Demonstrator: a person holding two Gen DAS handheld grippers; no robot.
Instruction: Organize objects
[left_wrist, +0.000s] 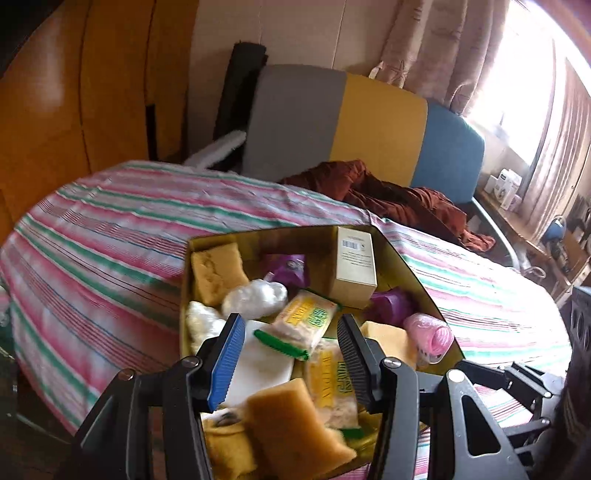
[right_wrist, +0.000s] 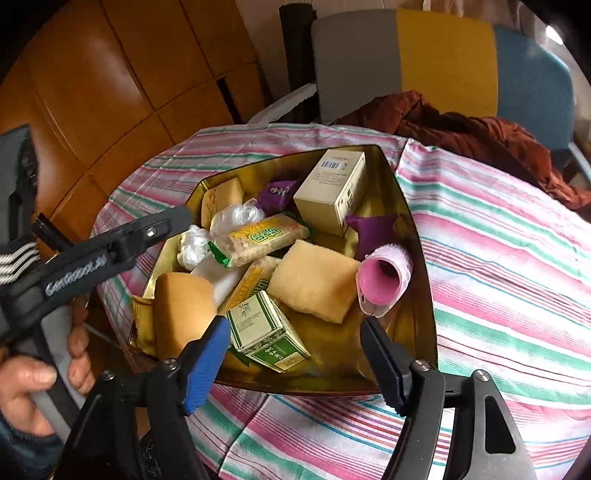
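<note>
Gold tray (right_wrist: 413, 236) sits on my striped tablecloth (right_wrist: 498, 258), crowded with small things: a cream carton (right_wrist: 332, 192) upright at the back, a green tea box (right_wrist: 266, 332) lying tilted at the near edge, tan sponges (right_wrist: 314, 284), wrapped wafer bars (right_wrist: 266, 236), purple sachets (right_wrist: 373, 229) and a pink roller (right_wrist: 384, 280) (on its side by the right wall). My right gripper (right_wrist: 295, 354) hangs open over the near rim, empty. My left gripper (left_wrist: 291, 350) stands partly open above the wafer bars, pads pressing on nothing.

Gold tray (right_wrist: 413, 236) on striped cloth, crowded with sponges, snack packets, boxes
</note>
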